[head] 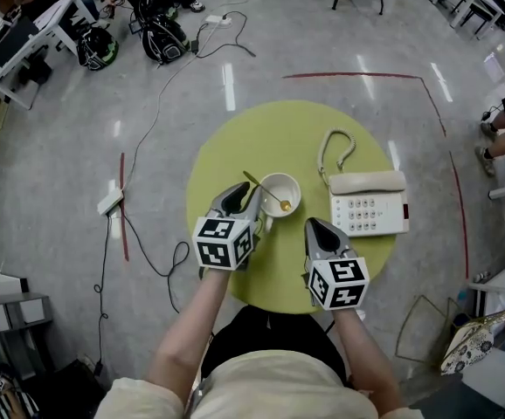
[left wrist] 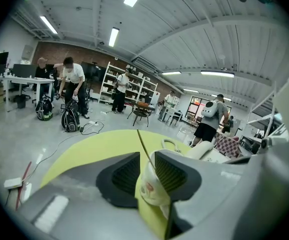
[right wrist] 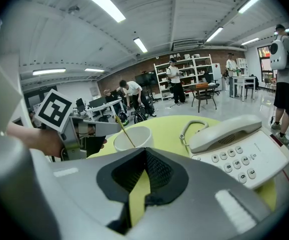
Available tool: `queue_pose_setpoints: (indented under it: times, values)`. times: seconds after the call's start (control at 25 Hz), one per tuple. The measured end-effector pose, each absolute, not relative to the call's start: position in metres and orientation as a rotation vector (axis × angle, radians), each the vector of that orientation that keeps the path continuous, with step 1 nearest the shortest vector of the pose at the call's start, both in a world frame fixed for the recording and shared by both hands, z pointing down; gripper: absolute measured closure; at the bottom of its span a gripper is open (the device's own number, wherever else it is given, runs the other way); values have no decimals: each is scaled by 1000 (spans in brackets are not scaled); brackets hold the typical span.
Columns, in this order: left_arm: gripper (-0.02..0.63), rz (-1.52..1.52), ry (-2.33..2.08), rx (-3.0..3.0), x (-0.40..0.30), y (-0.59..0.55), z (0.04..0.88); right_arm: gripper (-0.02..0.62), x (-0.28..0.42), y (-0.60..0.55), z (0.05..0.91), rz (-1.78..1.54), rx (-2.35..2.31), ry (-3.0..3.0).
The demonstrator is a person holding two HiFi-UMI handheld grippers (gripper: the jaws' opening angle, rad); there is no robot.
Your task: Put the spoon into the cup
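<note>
Left gripper (head: 249, 197) clamped on cup (head: 281, 182), spoon (head: 258, 184) inside; right gripper (head: 317, 226) pressed together, empty.

left gripper (head: 249, 195) clamps the cup (head: 293, 201), right gripper (head: 315, 224) fingers pressed together, forearms extended forward.

Phone (right wrist: 244, 149) keypad: digit keys legible, e.g. 3, 5, 6. Cup (left wrist: 152, 186) red mark: too blurred to read.

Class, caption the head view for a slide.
Spoon in the cup on the green table; left gripper grips the cup, right gripper shut, empty.
</note>
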State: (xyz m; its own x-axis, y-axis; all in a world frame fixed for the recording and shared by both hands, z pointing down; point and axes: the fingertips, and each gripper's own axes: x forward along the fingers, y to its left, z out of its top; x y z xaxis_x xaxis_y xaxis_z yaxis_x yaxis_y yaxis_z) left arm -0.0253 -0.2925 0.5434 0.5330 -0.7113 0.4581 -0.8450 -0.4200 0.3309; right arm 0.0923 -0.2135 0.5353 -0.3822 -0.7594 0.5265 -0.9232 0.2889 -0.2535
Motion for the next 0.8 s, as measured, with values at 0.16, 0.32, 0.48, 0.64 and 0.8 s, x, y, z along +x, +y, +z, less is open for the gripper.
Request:
queue_pose_setpoints:
  times: [0.16,0.32,0.48,0.64,0.8]
  values:
    - [526,344,-1261,2241,-30,-286,544,594,87,-211,534,757,1523,-2265]
    - [526,356,-1270,2232,-35,-278,545,594,83,-207,533,754,1518,-2267]
    - [526,361,-1282,2222,-41,-270,544,594,83,-203,531,751,1521,-2267]
    - [526,370,-1305,2215,-46,-261,544,594,83,-197,530,747,1525,-2268]
    - [526,380,-1313,2213,-50,-250,544,594,79,-191,529,743,1522,-2274]
